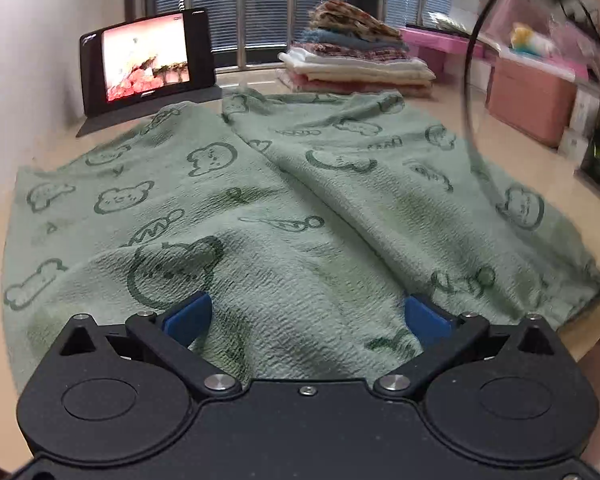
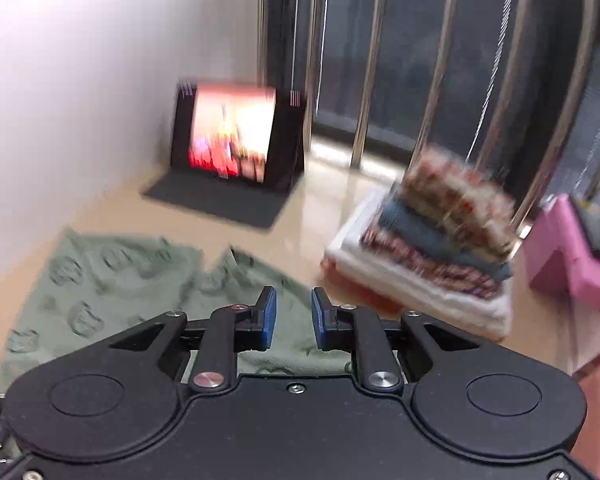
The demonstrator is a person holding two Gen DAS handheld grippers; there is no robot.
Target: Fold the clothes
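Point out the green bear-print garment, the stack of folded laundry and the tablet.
Green bear-print garment (image 1: 300, 216), left wrist view, middle fold.
Stack of folded laundry (image 1: 356, 56), left wrist view, side.
Black tablet (image 1: 145, 58), left wrist view, lit screen.

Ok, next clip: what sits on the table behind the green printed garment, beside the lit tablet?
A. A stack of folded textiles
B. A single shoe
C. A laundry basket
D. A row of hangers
A: a stack of folded textiles rests on the table beyond the green garment, to the right of the tablet.
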